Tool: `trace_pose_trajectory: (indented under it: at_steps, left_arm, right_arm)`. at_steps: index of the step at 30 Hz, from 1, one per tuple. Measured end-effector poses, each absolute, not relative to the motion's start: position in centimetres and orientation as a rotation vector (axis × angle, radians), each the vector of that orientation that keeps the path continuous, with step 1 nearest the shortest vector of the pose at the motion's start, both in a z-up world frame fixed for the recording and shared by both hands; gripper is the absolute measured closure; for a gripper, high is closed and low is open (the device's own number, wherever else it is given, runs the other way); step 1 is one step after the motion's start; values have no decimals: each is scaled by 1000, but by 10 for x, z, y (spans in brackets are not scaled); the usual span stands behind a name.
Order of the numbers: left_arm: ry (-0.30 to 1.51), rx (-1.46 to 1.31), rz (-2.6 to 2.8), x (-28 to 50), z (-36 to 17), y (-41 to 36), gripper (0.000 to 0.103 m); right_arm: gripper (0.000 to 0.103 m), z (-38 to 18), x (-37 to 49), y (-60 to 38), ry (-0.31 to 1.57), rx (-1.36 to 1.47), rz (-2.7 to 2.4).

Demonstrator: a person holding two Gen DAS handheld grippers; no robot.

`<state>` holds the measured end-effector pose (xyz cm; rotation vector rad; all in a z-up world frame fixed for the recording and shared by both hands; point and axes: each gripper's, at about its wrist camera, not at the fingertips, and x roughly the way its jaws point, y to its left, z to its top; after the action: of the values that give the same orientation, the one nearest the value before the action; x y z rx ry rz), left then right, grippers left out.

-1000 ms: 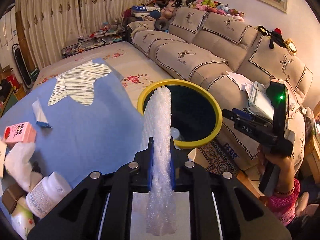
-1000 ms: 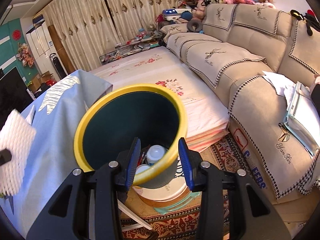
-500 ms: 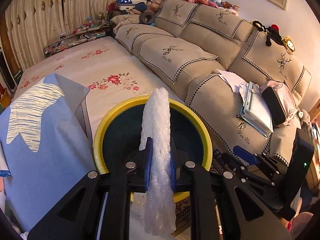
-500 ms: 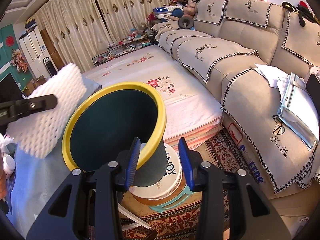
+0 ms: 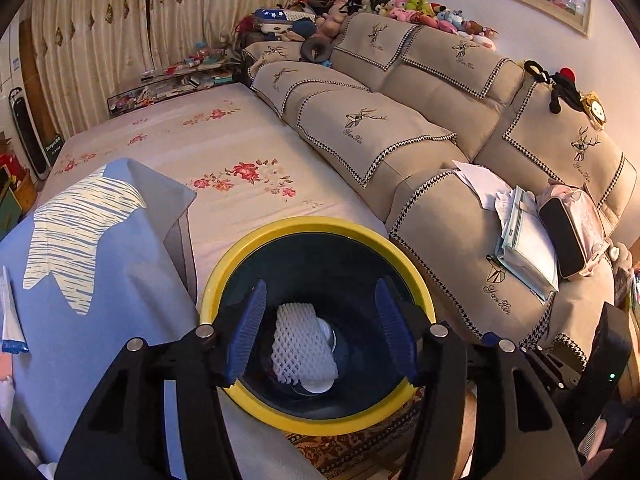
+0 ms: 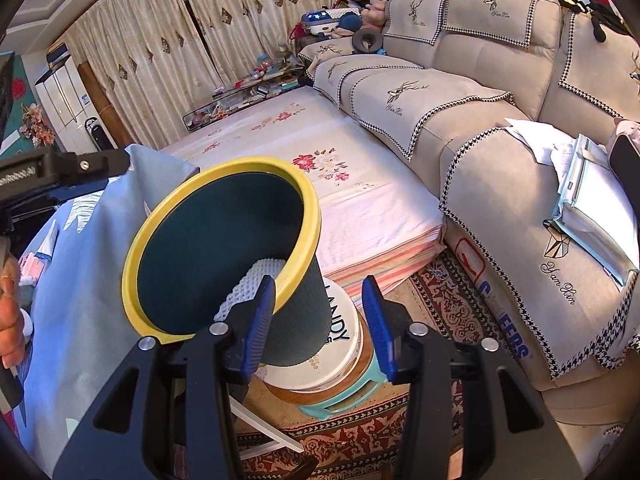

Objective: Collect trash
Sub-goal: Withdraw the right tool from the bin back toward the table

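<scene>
Two grippers are hovering at the yellow-rimmed dark bin. Left gripper is tilting down over its mouth, jaws opening, empty; the white foam mesh sleeve is lying inside, seemingly light, squashy, best pinched mid-length. Right gripper is opening too, straddling the rim without gripping.

From my right wrist camera: right gripper, blue-padded jaws opening, nothing pressed between them. The left pad overlaps the tilted dark teal ribbed bin with yellow rim; whether it touches, I cannot tell. White foam mesh sleeve lies inside, against the low side. Bin sits on a white round tub. Blue tablecloth to the left, beige sofa on the right.
</scene>
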<state>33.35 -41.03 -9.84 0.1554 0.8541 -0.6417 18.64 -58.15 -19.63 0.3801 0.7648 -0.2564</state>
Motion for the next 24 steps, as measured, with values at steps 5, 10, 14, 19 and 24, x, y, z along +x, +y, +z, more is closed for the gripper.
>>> trace_pose_trajectory:
  at_steps: [5, 10, 14, 19, 24]
  left_arm:
    - [778, 132, -624, 302, -77, -378, 34]
    - [710, 76, -584, 263, -54, -330, 20]
    - [663, 41, -532, 233, -41, -285, 11]
    - [626, 11, -424, 201, -32, -221, 5]
    - [597, -12, -316, 173, -31, -157, 5]
  right_arm:
    - [60, -195, 185, -574, 765, 373, -241]
    - [60, -189, 184, -561, 762, 354, -220]
    - [59, -183, 185, -548, 756, 331, -198]
    - [58, -170, 188, -522, 751, 289, -161]
    - [55, -155, 191, -489, 741, 232, -120]
